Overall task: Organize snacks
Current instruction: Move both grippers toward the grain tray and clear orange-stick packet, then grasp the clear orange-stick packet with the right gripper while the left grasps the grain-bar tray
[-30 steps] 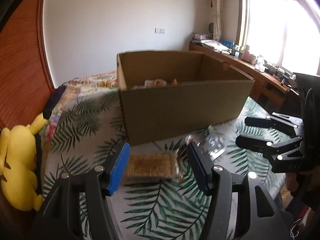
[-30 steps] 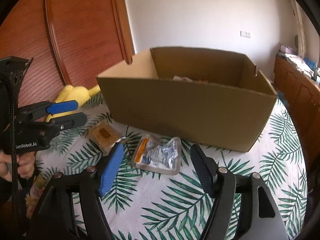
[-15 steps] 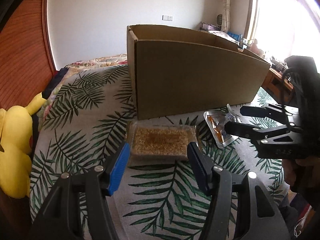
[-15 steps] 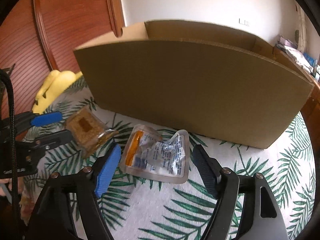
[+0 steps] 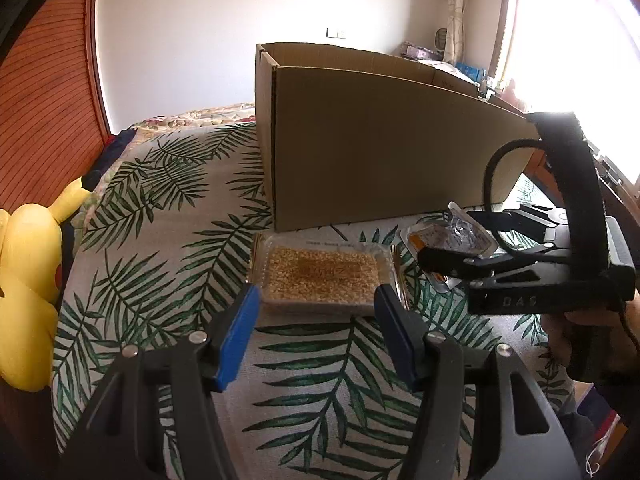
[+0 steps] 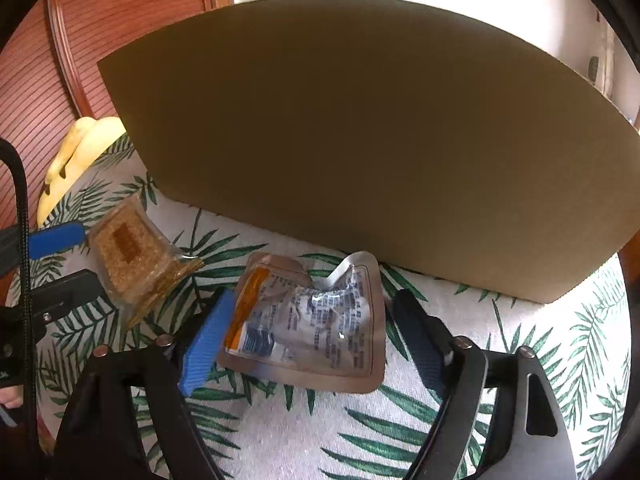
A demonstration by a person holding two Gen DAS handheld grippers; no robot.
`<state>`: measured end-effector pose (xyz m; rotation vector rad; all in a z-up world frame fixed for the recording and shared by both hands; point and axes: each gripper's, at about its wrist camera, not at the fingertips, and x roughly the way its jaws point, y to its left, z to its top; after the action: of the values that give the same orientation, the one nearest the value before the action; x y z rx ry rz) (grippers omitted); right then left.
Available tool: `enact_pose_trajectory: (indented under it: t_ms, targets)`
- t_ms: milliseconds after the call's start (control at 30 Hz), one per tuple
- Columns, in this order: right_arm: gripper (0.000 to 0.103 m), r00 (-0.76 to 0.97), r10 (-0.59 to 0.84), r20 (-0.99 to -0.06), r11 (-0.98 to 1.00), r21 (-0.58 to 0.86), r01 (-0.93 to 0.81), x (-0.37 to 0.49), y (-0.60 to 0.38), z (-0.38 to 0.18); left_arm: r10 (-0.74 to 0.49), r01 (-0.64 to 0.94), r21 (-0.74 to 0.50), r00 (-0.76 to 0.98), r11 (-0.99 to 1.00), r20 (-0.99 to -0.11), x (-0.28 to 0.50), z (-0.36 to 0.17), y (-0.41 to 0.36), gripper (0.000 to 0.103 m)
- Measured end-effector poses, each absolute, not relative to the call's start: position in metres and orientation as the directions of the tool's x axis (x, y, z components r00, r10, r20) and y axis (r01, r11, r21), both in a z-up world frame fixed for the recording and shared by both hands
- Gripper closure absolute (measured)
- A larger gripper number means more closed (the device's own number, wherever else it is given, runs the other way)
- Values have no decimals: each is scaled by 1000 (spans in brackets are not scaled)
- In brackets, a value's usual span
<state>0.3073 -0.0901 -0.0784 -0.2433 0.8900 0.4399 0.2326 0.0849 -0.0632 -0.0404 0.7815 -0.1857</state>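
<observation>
Right wrist: opening tongs [image 6: 308, 328] flank foil pouch [image 6: 316, 320] before box wall [image 6: 360, 140].

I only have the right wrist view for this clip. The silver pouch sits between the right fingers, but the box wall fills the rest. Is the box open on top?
Observer: Yes. The left wrist view shows the cardboard box with an open top; its inside is hidden from here.
Operator: Is the left gripper lined up on the clear snack pack?
Observer: Its jaws stand apart just short of the snack pack; the left gripper holds nothing.
Operator: Anything else on that side of the bed?
Observer: A yellow plush toy lies at the bed's edge. Also, the right gripper is opening around the silver pouch, not clamping it.
</observation>
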Motion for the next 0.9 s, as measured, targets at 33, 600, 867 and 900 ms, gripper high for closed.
enact_pose_trajectory:
  t_ms: [33,600,867,900]
  targets:
    - [13,548,263,-794,881,-34,-472,307,-88,-79,-181,151,-106,695,983,-696,232,-63,85,43]
    - [25,527,284,-801,835,-64,-547,270,-109,-73,-186,160,-103,698,982,-692,244,-59,75,43]
    - [23,534,305,-788,836,-47,-546,258,-126,-79,-170,172,-70,678,983,-715,258,-63,66,43]
    - [23,533,309,-787,837,-42,-546,259,-127,-79,-168,172,-68,673,983,-720,259,-65,65,43]
